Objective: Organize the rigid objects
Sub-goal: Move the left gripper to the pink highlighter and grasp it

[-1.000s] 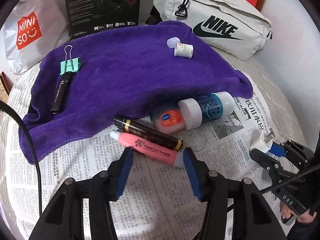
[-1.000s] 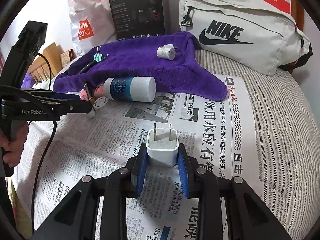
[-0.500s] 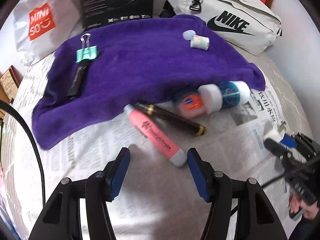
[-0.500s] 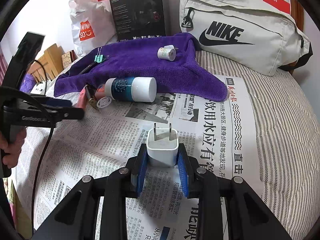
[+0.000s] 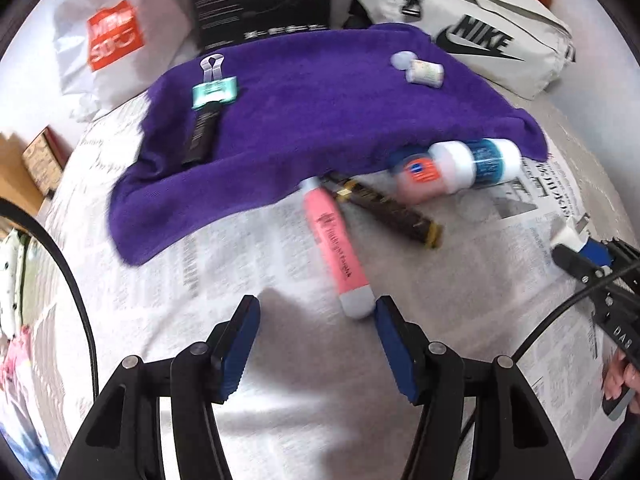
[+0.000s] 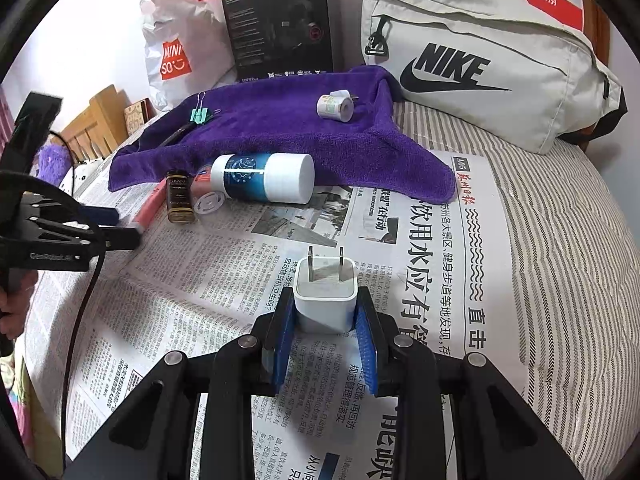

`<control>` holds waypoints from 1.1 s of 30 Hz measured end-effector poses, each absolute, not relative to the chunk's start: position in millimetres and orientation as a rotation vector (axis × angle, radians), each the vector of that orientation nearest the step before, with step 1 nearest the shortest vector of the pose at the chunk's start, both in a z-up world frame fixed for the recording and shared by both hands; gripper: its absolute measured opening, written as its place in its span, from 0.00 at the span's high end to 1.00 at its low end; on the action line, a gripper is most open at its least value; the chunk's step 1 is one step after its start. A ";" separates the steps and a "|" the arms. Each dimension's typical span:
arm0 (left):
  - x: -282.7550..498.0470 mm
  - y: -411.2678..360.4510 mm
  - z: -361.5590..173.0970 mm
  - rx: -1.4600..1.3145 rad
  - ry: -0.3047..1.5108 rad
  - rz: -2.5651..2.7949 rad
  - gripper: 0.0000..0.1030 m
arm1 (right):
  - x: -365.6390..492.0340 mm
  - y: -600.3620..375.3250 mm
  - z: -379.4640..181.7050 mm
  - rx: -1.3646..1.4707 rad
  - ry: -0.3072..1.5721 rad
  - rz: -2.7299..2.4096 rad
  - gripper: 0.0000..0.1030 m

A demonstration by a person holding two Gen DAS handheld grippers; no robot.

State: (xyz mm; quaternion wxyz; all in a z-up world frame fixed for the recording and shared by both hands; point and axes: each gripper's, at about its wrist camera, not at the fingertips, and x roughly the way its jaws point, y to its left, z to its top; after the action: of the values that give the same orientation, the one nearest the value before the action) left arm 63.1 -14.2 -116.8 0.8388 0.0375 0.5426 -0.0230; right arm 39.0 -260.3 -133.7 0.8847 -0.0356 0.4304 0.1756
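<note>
My left gripper (image 5: 316, 312) is open over the newspaper, nothing between its pads. A pink tube (image 5: 334, 248) lies just ahead, its grey cap beside the right fingertip. A dark brown tube (image 5: 388, 212), a small orange-labelled jar (image 5: 416, 176) and a blue-and-white bottle (image 5: 476, 164) lie at the purple towel's (image 5: 320, 112) near edge. On the towel sit a green binder clip (image 5: 214, 90), a black pen (image 5: 202, 134) and a small white bottle (image 5: 424, 72). My right gripper (image 6: 324, 298) is shut on a white charger plug (image 6: 325, 284), prongs pointing away.
A white Nike bag (image 6: 480, 64), a black box (image 6: 280, 24) and a white Miniso bag (image 6: 176, 52) line the back. Newspaper (image 6: 420, 260) covers striped bedding (image 6: 560, 240). A clear round lid (image 6: 208, 203) lies by the bottle. A black cable (image 5: 80, 304) hangs at left.
The left gripper has drawn back and shifted left; its jaws stand slightly wider. The pink tube has swung round, cap end toward the gripper. The right gripper and plug have stayed still.
</note>
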 end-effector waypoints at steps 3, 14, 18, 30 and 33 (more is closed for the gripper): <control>61.3 -2.7 -112.6 0.014 1.124 -0.088 0.45 | 39.0 -260.1 -133.7 -0.074 0.896 0.365 0.70; 88.9 -21.0 -121.6 0.064 1.100 -0.095 0.54 | 38.5 -259.6 -133.9 -0.081 0.894 0.362 0.71; 88.8 -24.4 -121.4 0.086 1.072 -0.119 0.75 | 38.9 -260.8 -134.1 -0.076 0.895 0.366 0.71; 79.8 -23.4 -120.1 0.118 1.047 -0.140 0.84 | 39.2 -257.0 -133.8 -0.104 0.893 0.358 0.69; 80.1 -24.1 -120.0 0.127 1.041 -0.150 0.84 | 40.5 -256.4 -133.7 -0.100 0.896 0.359 0.69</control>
State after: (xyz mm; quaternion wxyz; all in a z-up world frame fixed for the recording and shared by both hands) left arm 80.1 -24.1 -120.0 0.8630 0.0608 0.4964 -0.0716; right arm 40.5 -256.4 -133.7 0.8846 -0.0480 0.4307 0.1724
